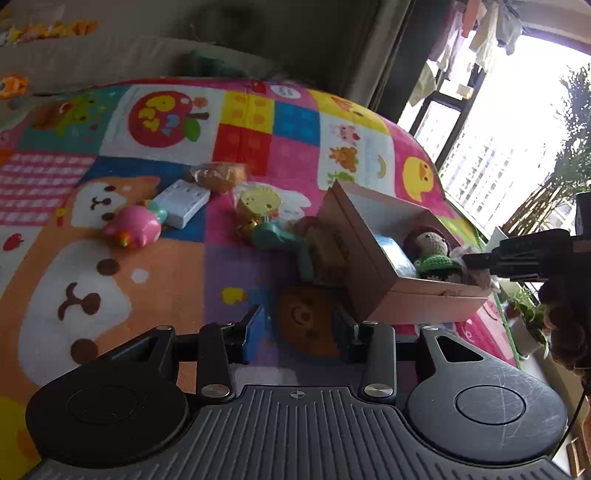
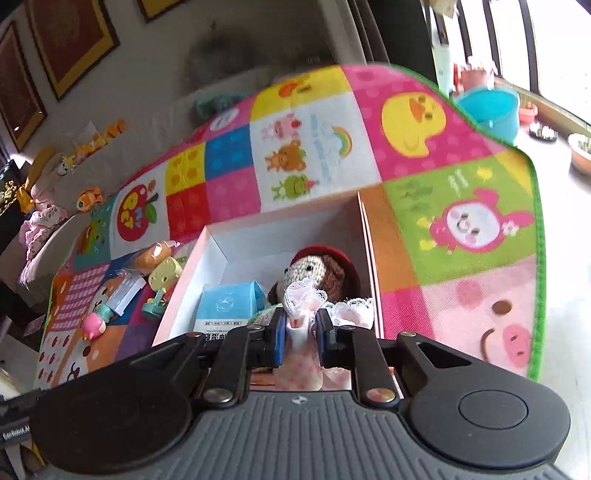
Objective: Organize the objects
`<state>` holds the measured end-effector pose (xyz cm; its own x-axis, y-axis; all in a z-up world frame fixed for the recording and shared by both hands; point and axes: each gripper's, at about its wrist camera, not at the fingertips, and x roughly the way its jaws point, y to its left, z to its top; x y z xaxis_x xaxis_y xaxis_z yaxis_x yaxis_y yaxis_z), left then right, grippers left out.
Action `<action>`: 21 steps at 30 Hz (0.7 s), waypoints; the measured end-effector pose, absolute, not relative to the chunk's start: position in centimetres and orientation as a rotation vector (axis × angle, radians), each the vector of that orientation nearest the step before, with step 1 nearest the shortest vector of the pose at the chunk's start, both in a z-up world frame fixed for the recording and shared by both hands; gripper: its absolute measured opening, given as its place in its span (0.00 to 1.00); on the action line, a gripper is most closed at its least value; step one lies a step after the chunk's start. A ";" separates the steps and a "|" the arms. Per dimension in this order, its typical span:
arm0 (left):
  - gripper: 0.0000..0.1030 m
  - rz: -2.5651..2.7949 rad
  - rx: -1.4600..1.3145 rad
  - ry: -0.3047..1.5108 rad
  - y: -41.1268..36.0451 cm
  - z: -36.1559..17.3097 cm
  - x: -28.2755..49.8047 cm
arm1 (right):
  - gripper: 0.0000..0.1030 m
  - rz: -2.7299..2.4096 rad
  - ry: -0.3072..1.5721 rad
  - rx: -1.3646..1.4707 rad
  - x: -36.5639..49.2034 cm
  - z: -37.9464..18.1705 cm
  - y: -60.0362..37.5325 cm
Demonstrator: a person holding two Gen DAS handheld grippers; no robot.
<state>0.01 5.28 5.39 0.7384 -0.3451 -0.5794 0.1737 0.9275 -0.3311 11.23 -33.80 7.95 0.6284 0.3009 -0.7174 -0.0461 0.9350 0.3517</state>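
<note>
Risk: we see the right gripper [image 2: 301, 332] clamping a lace-trimmed pink cloth [image 2: 303, 295] above the cardboard box [image 2: 192, 280]; it may snag the crocheted doll [image 2: 314, 269]. Left gripper [image 1: 299, 328] part-open, empty.

We are in a home: cartoon play mat [image 1: 258, 122], hanging laundry [image 1: 487, 33], framed pictures [image 2: 70, 40].

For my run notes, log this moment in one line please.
phase: placing | right gripper: shut on pink lacy cloth over box | left gripper: open, empty | crochet doll: in box
</note>
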 end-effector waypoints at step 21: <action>0.42 -0.252 -0.282 0.733 7.4 2.6 0.5 | 0.54 0.114 0.799 0.207 9.0 10.3 -32.4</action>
